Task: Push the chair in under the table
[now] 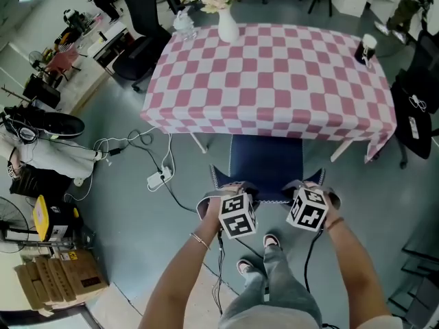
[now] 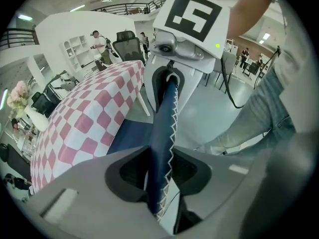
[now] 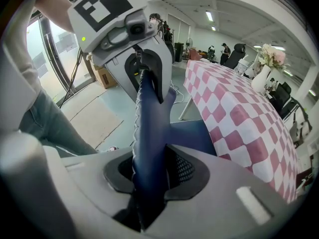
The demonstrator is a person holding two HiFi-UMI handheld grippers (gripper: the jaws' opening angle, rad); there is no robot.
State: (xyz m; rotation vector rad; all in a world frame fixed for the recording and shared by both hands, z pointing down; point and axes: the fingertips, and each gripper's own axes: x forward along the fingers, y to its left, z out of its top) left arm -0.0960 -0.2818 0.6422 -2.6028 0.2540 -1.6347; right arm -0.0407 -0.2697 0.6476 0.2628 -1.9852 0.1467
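A chair [image 1: 266,162] with a dark blue cover stands at the near side of the table [image 1: 274,70], which wears a pink and white checked cloth. Its seat reaches partly under the cloth's edge. My left gripper [image 1: 231,190] is shut on the left end of the chair's backrest top. My right gripper [image 1: 306,189] is shut on the right end. In the left gripper view the blue backrest [image 2: 164,123] with white zigzag stitching runs between the jaws of the left gripper [image 2: 158,168]. In the right gripper view the backrest [image 3: 149,123] fills the right gripper [image 3: 149,173].
On the table stand a white vase of flowers [image 1: 228,25] and a dark cup [image 1: 368,48]. A power strip with cables [image 1: 158,179] lies on the floor left of the chair. Black office chairs [image 1: 140,26] stand behind, dark bags [image 1: 418,112] at the right, boxes [image 1: 58,276] at the lower left.
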